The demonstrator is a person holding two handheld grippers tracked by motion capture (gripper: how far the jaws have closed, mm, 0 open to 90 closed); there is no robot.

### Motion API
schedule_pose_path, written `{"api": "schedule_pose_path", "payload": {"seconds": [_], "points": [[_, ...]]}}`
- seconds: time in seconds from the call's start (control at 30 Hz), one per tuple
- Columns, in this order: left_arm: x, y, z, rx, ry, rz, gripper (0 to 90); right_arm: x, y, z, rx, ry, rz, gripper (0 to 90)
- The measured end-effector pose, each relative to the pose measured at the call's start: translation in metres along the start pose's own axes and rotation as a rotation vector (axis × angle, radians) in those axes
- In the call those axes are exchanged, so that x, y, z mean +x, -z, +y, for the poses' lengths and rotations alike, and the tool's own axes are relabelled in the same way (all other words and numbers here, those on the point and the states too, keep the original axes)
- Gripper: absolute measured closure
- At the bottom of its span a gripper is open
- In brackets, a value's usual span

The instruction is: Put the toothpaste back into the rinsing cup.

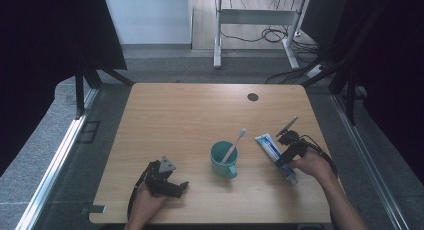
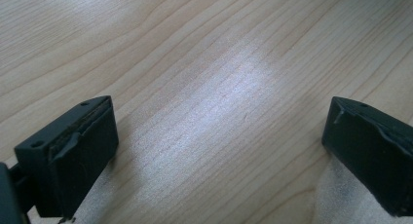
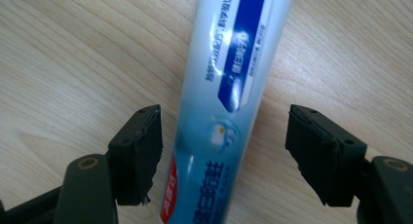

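A white and blue toothpaste tube [image 1: 270, 146] lies flat on the wooden table [image 1: 190, 110], right of centre. My right gripper [image 1: 283, 161] stands over its lower end. In the right gripper view the tube [image 3: 229, 87] runs between the two black jaws, which straddle it with a gap on the right side, so that gripper [image 3: 224, 151] is open. A teal mug [image 1: 222, 161] with a white toothbrush [image 1: 234, 145] leaning in it stands at the table's middle front. My left gripper [image 1: 180, 186] rests near the front left, open [image 2: 219, 151] over bare wood.
A small dark disc [image 1: 252, 96] is set in the table near its far edge. Beyond the table stand a white desk frame [image 1: 218, 40] and loose cables on the floor. Dark curtains hang at both sides.
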State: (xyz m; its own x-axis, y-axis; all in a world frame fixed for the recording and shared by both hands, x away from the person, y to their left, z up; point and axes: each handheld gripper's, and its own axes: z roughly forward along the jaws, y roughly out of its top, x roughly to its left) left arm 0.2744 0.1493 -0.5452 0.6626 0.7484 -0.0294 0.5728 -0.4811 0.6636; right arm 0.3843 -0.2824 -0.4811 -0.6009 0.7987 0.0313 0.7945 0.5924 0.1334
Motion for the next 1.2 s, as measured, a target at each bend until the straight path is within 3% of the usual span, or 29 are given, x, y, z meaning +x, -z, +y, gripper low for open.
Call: {"api": "schedule_pose_path", "payload": {"seconds": [0.4,0.63,0.93,1.2], "points": [[0.0,0.0,0.0,0.001,0.001,-0.001,0.0,0.003,-0.015,0.021,0.106,-0.001,-0.045,34.0],[0.0,0.0,0.0,0.003,-0.002,-0.001,0.0,0.003,-0.02,0.027,0.135,-0.014,-0.032,40.6],[0.0,0.0,0.0,0.003,-0.002,-0.001,0.0,0.003,-0.023,0.03,0.153,-0.037,-0.022,47.4],[0.0,0.0,0.0,0.002,-0.002,-0.001,0.0,0.001,-0.017,0.028,0.13,-0.019,-0.017,62.9]]}}
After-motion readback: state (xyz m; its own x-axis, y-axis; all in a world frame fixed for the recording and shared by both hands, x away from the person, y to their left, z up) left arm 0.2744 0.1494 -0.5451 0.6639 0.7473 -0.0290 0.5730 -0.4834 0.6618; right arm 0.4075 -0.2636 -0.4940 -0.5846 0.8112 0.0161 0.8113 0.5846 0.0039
